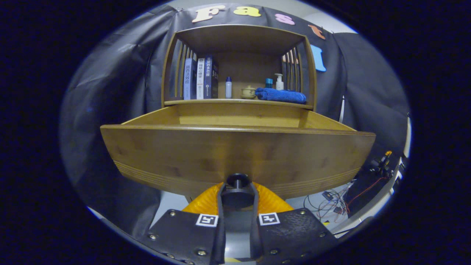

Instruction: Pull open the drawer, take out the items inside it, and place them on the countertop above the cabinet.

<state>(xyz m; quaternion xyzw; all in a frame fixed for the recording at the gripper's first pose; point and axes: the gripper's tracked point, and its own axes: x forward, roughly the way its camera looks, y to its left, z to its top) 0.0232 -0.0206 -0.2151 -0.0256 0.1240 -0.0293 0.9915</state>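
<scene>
- Nearest: two-finger gripper (237,193) narrowed around the round dark knob (237,181) at the bottom middle of the drawer front, one finger on either side, both seemingly pressing it.
- Just beyond: wide wooden drawer (237,154) pulled well out of the bamboo-coloured cabinet (239,66); interior hidden behind the tall front panel, contents impossible to tell.
- Farther, on the open shelf above: three upright books (200,78) at left, small white bottle with blue cap (228,87), squat yellowish jar (248,92), folded blue towel (281,95), white pump bottle (279,82) at far right.
- Low right, near: tangle of red and black wires (333,200) on the pale floor.
</scene>
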